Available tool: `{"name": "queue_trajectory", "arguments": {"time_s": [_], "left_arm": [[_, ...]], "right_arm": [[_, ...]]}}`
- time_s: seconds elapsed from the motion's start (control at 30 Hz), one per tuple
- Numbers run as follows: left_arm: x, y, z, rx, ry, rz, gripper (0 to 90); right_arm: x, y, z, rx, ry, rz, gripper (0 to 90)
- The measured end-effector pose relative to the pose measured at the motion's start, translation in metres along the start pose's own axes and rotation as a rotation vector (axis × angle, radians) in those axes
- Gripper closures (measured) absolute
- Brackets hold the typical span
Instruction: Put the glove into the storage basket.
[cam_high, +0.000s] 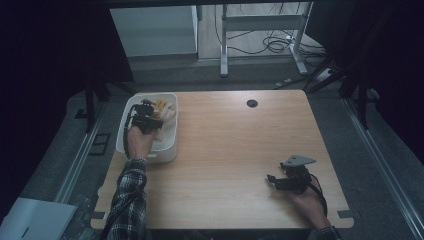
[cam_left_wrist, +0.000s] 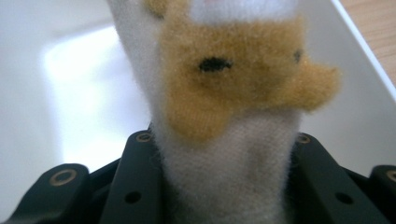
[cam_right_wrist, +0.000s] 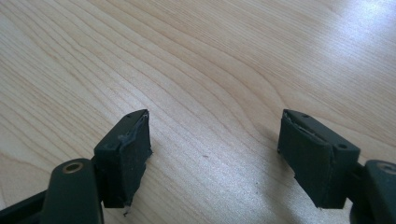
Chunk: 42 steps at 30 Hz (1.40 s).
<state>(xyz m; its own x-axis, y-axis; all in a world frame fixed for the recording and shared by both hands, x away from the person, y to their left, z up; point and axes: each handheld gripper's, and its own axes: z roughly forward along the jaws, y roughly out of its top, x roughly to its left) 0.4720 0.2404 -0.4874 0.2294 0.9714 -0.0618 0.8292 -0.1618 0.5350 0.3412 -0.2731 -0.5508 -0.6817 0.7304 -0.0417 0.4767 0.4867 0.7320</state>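
- You have a wooden table (cam_high: 225, 150) with a pale grained top; a round dark grommet hole (cam_high: 252, 103) sits near its far edge.
- Beyond the table you have a metal frame stand (cam_high: 260, 35) with loose cables (cam_high: 277, 44) on the floor.
- At the near left, a pale flat sheet (cam_high: 35, 220) lies on the floor.

Plaid sleeve (cam_high: 129, 195) — black jaws, brass-ringed screw holes; grey three-cornered plate (cam_high: 298, 161).
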Motion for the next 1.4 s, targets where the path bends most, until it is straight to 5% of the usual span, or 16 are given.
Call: {"name": "queue_trajectory", "arguments": {"time_s": [0.4,0.53,0.73,0.9,1.17,1.4], "left_arm": [[-0.01,0.012,0.029,0.101,-0.016,0.013,59.0],[-0.011,0.013,0.035,0.125,-0.012,0.023,39.0],[-0.009,0.012,0.035,0.133,-0.024,-0.001,20.4],[-0.006,0.011,0.027,0.11,-0.04,-0.014,20.8],[-0.003,0.007,0.024,0.139,-0.115,-0.043,39.1],[0.002,0.007,0.014,0.073,-0.072,-0.027,30.4]], "right_arm": [[0.0,0.0,0.0,0.0,0.0,0.0,25.7],[0.0,0.0,0.0,0.0,0.0,0.0,25.7],[0.0,0.0,0.0,0.0,0.0,0.0,25.7],[0.0,0.0,0.0,0.0,0.0,0.0,25.7],[0.0,0.0,0.0,0.0,0.0,0.0,25.7],[0.0,0.0,0.0,0.0,0.0,0.0,25.7]]}}
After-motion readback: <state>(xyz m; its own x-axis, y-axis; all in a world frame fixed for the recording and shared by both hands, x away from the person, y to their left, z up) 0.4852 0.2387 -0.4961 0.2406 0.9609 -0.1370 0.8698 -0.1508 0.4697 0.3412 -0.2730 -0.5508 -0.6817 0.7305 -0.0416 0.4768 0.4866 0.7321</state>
